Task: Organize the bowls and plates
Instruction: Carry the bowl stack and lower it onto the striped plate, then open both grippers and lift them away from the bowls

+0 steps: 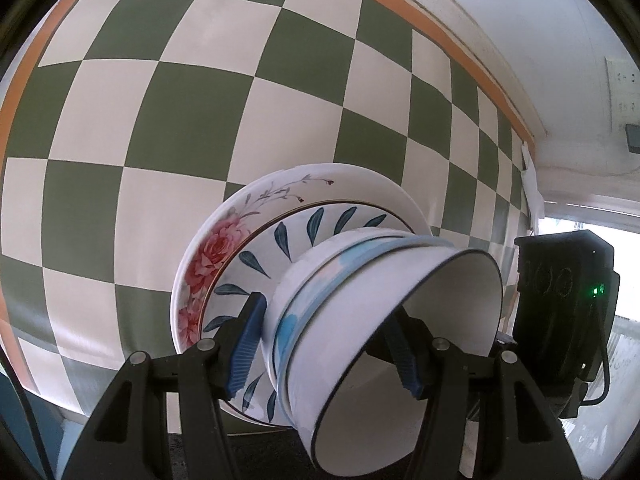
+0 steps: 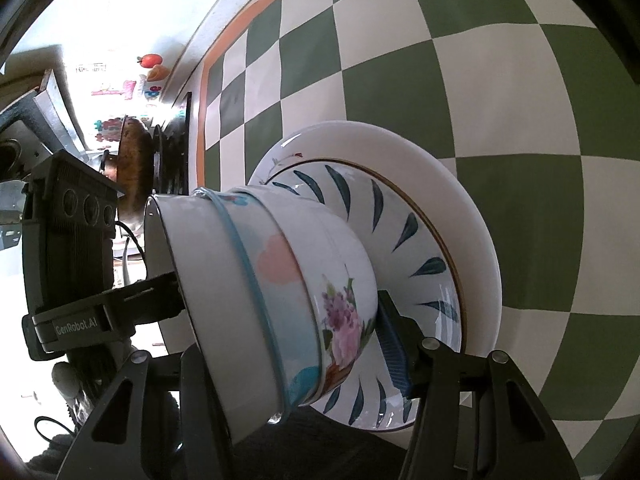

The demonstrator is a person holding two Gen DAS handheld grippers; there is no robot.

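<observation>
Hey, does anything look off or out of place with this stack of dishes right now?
Nothing looks chipped or spilled. The nested bowls sit on the leaf plate, which rests on the rose plate, all over the checkered cloth. Both grippers clamp the stack from opposite sides.

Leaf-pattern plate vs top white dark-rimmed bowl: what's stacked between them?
Two nested bowls: a flower-painted white bowl and a blue-rimmed bowl sit between leaf-pattern plate and top bowl; right wrist view.
</observation>
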